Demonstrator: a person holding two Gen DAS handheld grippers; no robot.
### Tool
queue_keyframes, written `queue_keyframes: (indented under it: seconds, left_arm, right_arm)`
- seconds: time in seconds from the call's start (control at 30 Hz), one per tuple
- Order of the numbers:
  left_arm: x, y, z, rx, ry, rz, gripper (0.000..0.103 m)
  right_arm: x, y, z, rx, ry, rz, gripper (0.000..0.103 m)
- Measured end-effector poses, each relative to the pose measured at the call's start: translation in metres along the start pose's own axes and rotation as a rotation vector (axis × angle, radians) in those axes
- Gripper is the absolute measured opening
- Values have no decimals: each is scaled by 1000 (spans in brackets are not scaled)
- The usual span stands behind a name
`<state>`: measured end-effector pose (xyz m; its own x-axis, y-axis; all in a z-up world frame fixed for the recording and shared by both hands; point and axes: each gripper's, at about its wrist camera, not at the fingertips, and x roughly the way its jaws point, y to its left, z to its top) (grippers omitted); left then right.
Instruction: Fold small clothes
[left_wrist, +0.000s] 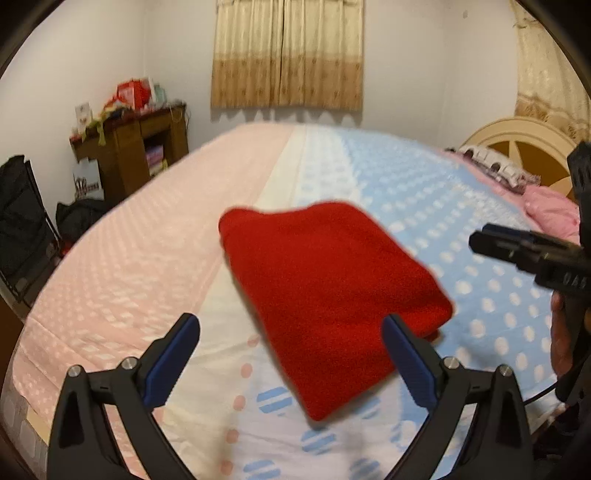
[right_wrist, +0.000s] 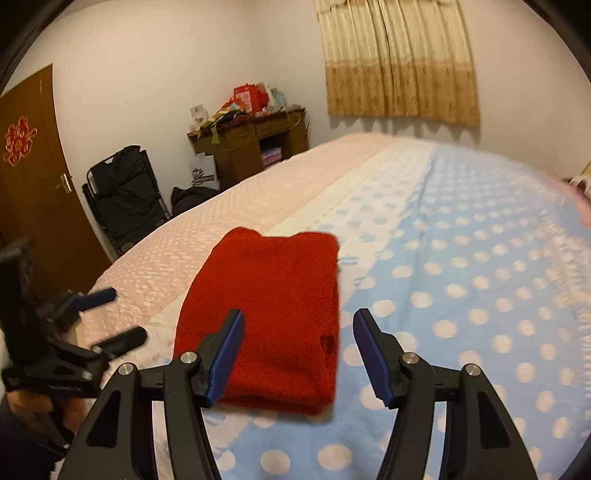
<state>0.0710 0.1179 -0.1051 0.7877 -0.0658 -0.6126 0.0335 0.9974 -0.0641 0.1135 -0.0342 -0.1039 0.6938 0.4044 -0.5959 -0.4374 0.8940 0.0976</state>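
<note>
My left gripper is spread wide and my right gripper is parted, both holding nothing. The folded red garment lies flat on the bed, just ahead of both.
</note>
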Motion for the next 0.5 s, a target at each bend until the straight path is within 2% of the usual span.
queue_keyframes:
  seconds: [0.23, 0.5]
  left_arm:
    - [-36, -9, 14, 20, -107, -12, 103]
    - [-49, -13, 12, 29, -144, -12, 103]
  right_arm:
    - [-50, 9, 4, -33, -79, -45, 62]
    - [-75, 11, 0, -33, -120, -65, 62]
